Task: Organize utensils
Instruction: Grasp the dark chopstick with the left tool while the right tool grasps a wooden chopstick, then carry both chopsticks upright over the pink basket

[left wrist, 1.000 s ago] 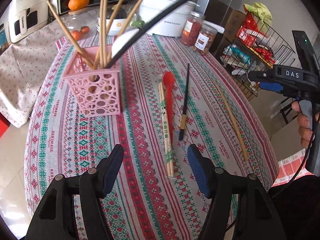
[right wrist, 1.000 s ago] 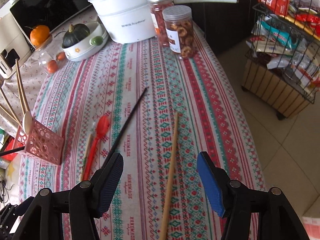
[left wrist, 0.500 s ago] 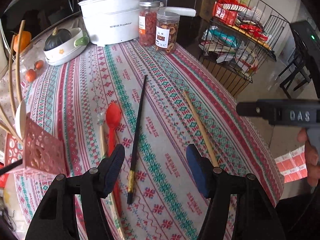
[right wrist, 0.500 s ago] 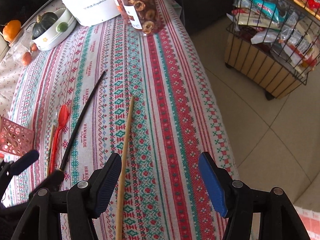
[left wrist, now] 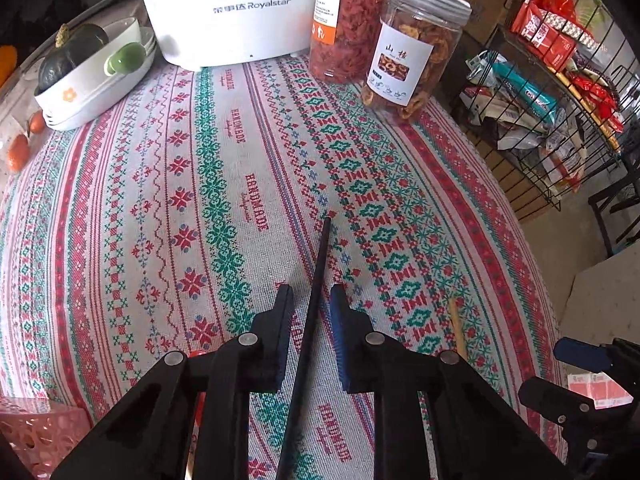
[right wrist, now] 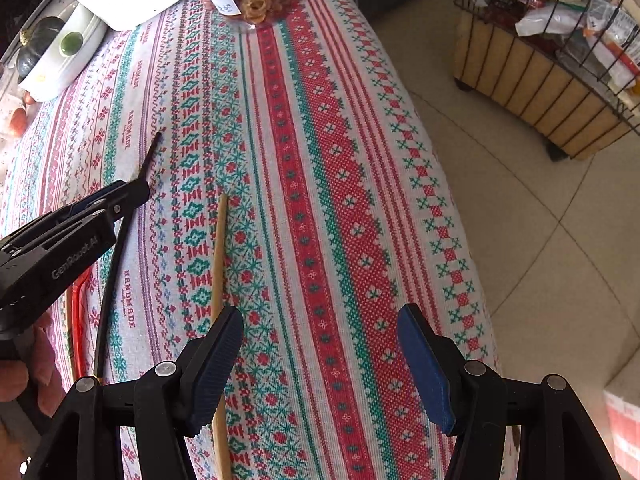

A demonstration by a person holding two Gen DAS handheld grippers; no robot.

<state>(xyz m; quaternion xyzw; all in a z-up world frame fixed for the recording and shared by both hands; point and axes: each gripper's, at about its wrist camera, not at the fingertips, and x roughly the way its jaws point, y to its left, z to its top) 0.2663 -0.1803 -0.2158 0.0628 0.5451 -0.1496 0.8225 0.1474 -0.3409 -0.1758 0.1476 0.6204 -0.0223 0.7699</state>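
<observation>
Left tool (left wrist: 311, 300) advanced, closing around black chopstick (left wrist: 316, 280); right tool (right wrist: 320, 360) released.

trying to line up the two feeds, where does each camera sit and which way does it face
Left wrist: on the left gripper, aimed steeply down the table; its jaws are closing around the black chopstick; right gripper's edge shows.
Right wrist: on the right gripper, aimed down at the table's edge; open jaws, wooden chopstick by one finger.
Shared: both chopsticks, tablecloth, dried-fruit jar.

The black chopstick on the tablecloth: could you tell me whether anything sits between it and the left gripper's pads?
Nothing visible does. The black chopstick lies on the tablecloth directly between the left gripper pads, which are closing around it with only bare cloth alongside.
</observation>
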